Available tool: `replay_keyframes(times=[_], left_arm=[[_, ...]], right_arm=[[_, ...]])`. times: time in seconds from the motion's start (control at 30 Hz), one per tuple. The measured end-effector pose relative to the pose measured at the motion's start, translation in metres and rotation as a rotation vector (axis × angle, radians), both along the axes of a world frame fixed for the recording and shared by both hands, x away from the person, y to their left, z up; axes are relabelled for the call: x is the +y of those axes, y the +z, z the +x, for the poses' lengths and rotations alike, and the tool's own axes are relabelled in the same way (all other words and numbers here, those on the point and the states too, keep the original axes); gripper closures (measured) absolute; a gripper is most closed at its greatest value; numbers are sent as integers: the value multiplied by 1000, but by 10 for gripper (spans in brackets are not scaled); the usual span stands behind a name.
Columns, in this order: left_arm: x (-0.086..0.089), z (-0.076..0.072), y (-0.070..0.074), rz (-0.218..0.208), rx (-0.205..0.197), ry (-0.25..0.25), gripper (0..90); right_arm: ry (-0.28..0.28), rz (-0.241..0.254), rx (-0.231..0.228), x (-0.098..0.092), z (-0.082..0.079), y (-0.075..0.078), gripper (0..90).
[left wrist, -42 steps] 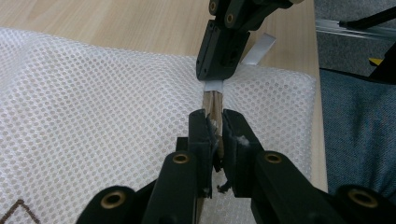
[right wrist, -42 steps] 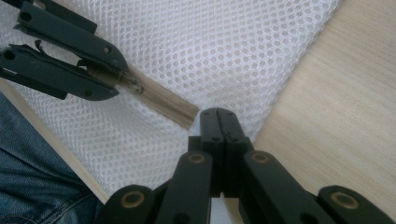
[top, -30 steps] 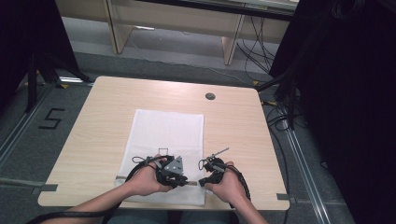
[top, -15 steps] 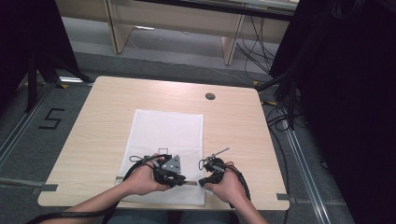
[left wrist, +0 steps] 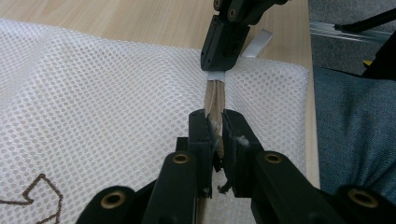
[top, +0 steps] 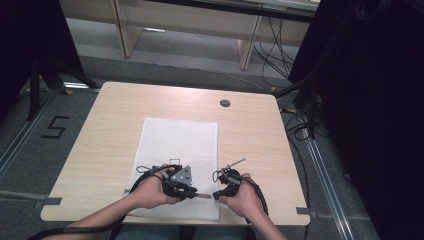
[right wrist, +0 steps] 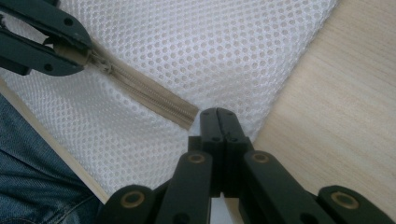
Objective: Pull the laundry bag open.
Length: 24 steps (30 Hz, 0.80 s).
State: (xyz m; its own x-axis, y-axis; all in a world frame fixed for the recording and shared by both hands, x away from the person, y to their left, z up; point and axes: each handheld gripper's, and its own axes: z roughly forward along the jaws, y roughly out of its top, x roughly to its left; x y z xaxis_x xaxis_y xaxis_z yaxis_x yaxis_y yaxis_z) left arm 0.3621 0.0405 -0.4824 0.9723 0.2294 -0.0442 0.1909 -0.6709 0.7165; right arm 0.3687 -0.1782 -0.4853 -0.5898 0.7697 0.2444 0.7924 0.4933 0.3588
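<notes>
A white mesh bag (top: pixel 180 140) lies flat on the wooden table (top: pixel 125 110), with a beige zipper (left wrist: pixel 215 95) running along its near edge. My left gripper (left wrist: pixel 215 128) is shut on the zipper, pinching it between both pads. In the high view this left gripper (top: pixel 194 193) sits over the bag's near right part. My right gripper (right wrist: pixel 219 114) is shut on the bag's edge at the zipper's end (right wrist: pixel 187 116), near the corner. The two grippers face each other a short way apart along the zipper (right wrist: pixel 149 100).
The bag's near edge lies close to the table's front edge, with the person's jeans (left wrist: pixel 355 121) just beyond. A round cable hole (top: pixel 225 103) sits at the table's far right. A small brown print (left wrist: pixel 42 191) marks the bag (left wrist: pixel 93 93). Dark curtains and cables stand to the right.
</notes>
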Motion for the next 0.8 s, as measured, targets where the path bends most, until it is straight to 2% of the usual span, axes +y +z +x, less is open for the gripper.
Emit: replay_keyframes(times=[0.23,0.27,0.3,0.33,0.4,0.43,0.63,0.67,0.8], left_arm=[[4,-1,2,-2,4,4,822],[5,1,3,4,-11,-13,822],[5,-1,3,-1,5,-1,822],[5,0,3,2,-7,-10,822],[5,-1,3,-1,3,-4,822],[5,-1,4,11,-5,-6,822],[12,-2,6,-7,-5,10,822],[12,-2,6,-4,-5,8,822],[12,-2,6,-6,-5,5,822]], right_arm=[[0,6,4,0,0,0,900],[-2,0,1,0,0,0,900],[-1,0,0,0,0,0,900],[1,6,4,0,0,0,900],[1,6,4,0,0,0,900],[2,5,2,0,0,0,900],[4,7,6,0,0,-1,900],[3,0,24,0,1,0,900],[7,5,12,0,0,0,900]])
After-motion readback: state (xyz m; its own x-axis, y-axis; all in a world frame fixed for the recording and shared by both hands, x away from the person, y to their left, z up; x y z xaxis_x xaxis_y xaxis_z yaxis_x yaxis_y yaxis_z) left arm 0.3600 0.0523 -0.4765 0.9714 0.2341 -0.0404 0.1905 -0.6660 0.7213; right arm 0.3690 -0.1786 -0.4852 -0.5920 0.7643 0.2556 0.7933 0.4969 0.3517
